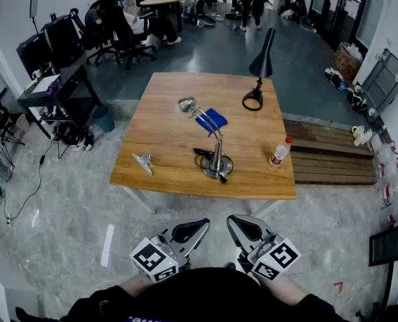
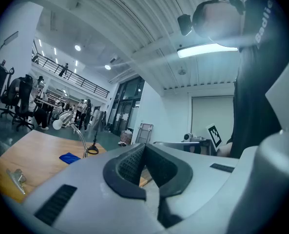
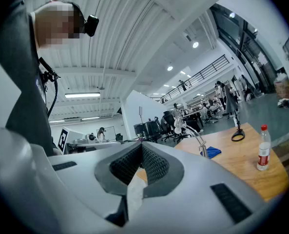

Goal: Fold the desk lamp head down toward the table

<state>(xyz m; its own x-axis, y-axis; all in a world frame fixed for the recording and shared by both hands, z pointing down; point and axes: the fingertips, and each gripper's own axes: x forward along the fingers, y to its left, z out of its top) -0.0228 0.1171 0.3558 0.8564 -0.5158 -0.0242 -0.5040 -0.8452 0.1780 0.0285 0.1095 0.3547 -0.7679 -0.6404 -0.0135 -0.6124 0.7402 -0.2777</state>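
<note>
A silver desk lamp (image 1: pixel 215 154) stands near the front middle of the wooden table (image 1: pixel 158 139). Its arm slants up to the left and ends in a small head (image 1: pixel 186 104). A black desk lamp (image 1: pixel 262 62) stands at the far edge, its cone head raised above a ring base (image 1: pixel 253 99). My left gripper (image 1: pixel 197 227) and right gripper (image 1: pixel 237 225) hang side by side close to my body, short of the table's front edge. Both are shut with nothing between the jaws. The silver lamp head (image 2: pixel 59 124) shows far left in the left gripper view, and the same lamp (image 3: pixel 192 133) in the right gripper view.
A blue cloth (image 1: pixel 212 119) lies behind the silver lamp. A metal clip (image 1: pixel 143 162) rests at the front left and a red-capped bottle (image 1: pixel 280 151) stands at the front right. Office chairs (image 1: pixel 115 29) and people fill the room beyond; a wooden platform (image 1: pixel 333 156) lies to the right.
</note>
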